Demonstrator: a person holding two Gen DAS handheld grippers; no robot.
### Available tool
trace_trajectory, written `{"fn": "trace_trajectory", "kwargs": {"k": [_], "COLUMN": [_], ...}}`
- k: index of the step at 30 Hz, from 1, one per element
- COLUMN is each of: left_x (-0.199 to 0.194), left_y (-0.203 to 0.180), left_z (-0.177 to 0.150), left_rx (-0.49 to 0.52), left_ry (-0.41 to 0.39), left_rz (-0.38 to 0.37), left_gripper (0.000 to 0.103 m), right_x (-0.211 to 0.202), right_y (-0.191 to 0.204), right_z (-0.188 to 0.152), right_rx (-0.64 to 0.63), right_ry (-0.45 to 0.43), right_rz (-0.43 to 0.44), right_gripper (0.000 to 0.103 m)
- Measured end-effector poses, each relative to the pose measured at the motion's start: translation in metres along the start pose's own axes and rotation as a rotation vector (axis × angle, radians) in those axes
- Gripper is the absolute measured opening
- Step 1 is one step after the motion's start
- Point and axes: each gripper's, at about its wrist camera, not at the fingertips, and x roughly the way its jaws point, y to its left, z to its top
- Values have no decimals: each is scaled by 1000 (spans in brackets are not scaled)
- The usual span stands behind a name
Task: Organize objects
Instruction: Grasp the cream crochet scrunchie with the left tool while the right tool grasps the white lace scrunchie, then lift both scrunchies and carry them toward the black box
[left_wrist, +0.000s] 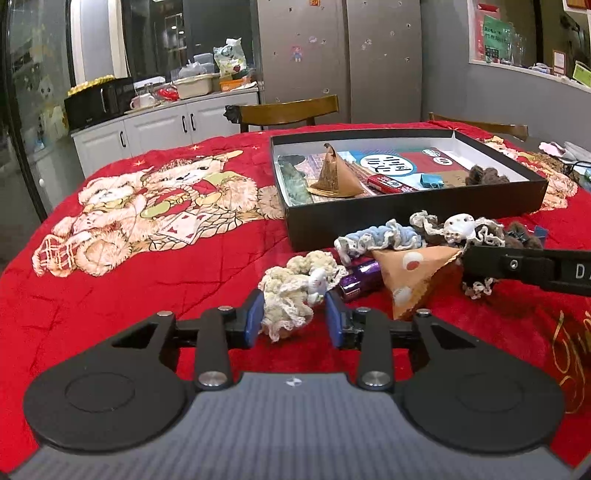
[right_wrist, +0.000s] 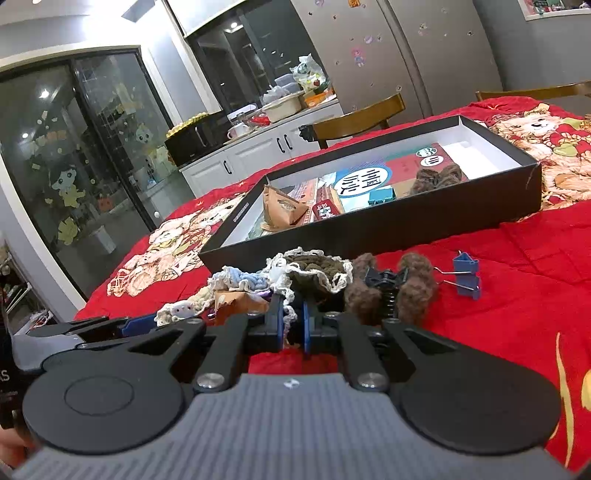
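My left gripper (left_wrist: 294, 319) is open around a cream lace scrunchie (left_wrist: 295, 291) lying on the red cloth; its blue pads flank it. My right gripper (right_wrist: 293, 323) is shut on the lace edge of a dark brown scrunchie (right_wrist: 317, 271); it shows as a black arm in the left wrist view (left_wrist: 524, 266). A black box (left_wrist: 406, 214) behind the pile holds a paper pyramid (left_wrist: 334, 173), a red card pack, a teal clip and a brown fuzzy clip. A blue scrunchie (left_wrist: 384, 236), orange pyramid pouch (left_wrist: 410, 277) and purple tube (left_wrist: 360, 280) lie between.
A brown fuzzy hair claw (right_wrist: 388, 291) and a blue binder clip (right_wrist: 467, 275) lie right of my right gripper. Wooden chairs (left_wrist: 288, 110) stand behind the table. The red bear-print cloth (left_wrist: 147, 206) stretches to the left. A kitchen counter is far back.
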Motion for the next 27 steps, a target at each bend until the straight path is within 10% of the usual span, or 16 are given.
{"fn": "trace_trajectory", "kwargs": {"k": [7, 27], "left_x": [-2, -34], "left_y": [4, 7], "left_z": [-1, -8], "left_rx": [-32, -66], "left_ry": [-5, -153], "left_rz": [41, 110], "left_gripper": [19, 17], "right_x": [-3, -31], "right_y": [1, 7], "right_z": [0, -7], "right_rx": [-3, -19], "right_ry": [-14, -98], "right_rz": [0, 74], "right_gripper": [12, 11]}}
